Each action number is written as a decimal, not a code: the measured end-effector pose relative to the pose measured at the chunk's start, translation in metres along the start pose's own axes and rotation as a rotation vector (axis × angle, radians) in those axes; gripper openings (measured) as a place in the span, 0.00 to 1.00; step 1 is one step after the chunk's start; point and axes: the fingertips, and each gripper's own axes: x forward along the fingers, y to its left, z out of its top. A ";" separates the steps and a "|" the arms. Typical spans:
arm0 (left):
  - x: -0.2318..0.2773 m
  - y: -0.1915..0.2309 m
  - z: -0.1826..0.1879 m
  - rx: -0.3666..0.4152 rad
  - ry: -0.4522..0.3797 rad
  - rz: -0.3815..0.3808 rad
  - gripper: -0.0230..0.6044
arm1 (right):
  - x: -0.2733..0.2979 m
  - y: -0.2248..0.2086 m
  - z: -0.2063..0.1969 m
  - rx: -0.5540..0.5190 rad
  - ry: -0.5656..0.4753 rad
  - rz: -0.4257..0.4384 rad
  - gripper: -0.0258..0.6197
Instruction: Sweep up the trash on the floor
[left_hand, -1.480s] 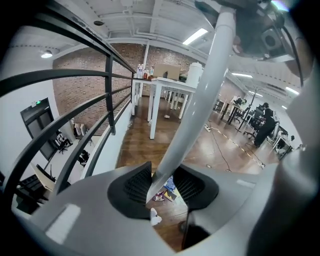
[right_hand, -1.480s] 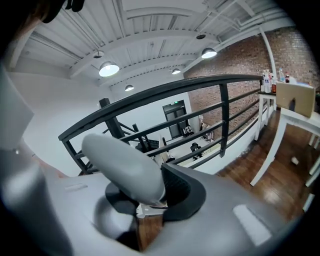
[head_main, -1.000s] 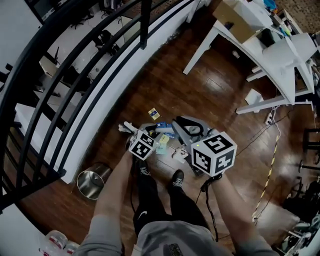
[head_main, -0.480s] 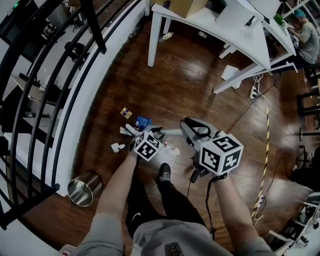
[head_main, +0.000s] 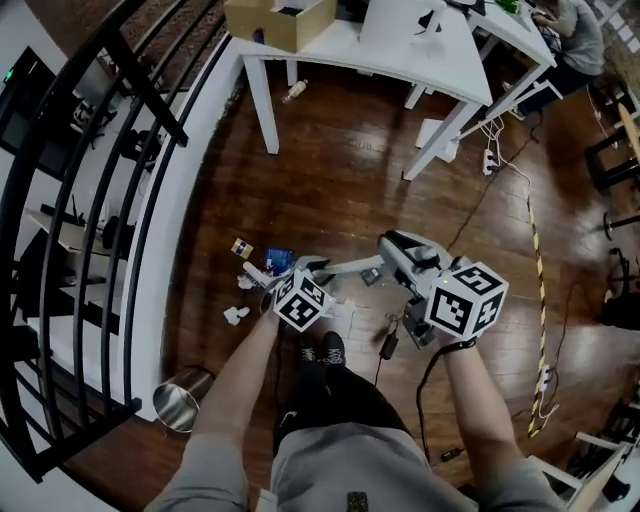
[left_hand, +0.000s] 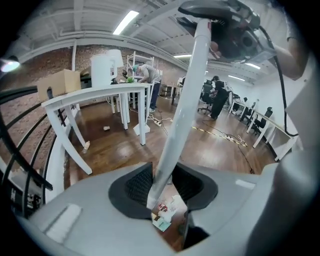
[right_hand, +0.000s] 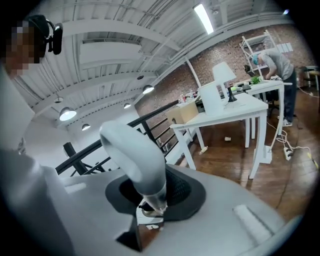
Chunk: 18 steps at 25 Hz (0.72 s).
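A cleaning tool lies across both grippers, with a white pole (head_main: 345, 267) and a grey handle end (head_main: 408, 254). My left gripper (head_main: 304, 270) has the pole (left_hand: 186, 95) between its pads, and its jaws are closing on it. My right gripper (head_main: 425, 278) is shut on the curved grey handle (right_hand: 137, 155). Trash lies on the wooden floor just left of the left gripper: a blue packet (head_main: 280, 260), a small card (head_main: 242, 248) and white crumpled scraps (head_main: 236, 315). Paper scraps (left_hand: 163, 212) show below the left jaws.
A metal bin (head_main: 182, 398) lies at lower left by the black railing (head_main: 95, 210). White tables (head_main: 400, 45) with a cardboard box (head_main: 280, 18) stand ahead. A power strip (head_main: 490, 157) and striped tape (head_main: 541, 280) run along the right. A seated person (head_main: 580, 30) is at the far right.
Both grippers and the tool have swung away from the railing toward the tables. The scraps, earlier under and between the grippers, now lie left of the left gripper.
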 end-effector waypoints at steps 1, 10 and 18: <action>0.000 -0.007 0.006 0.023 -0.004 -0.016 0.24 | -0.011 -0.005 0.002 0.016 -0.013 -0.014 0.14; 0.050 -0.081 0.062 0.194 -0.006 -0.170 0.24 | -0.110 -0.067 -0.003 0.098 -0.140 -0.180 0.13; 0.154 -0.205 0.160 0.300 -0.023 -0.279 0.24 | -0.263 -0.173 -0.012 0.128 -0.248 -0.315 0.13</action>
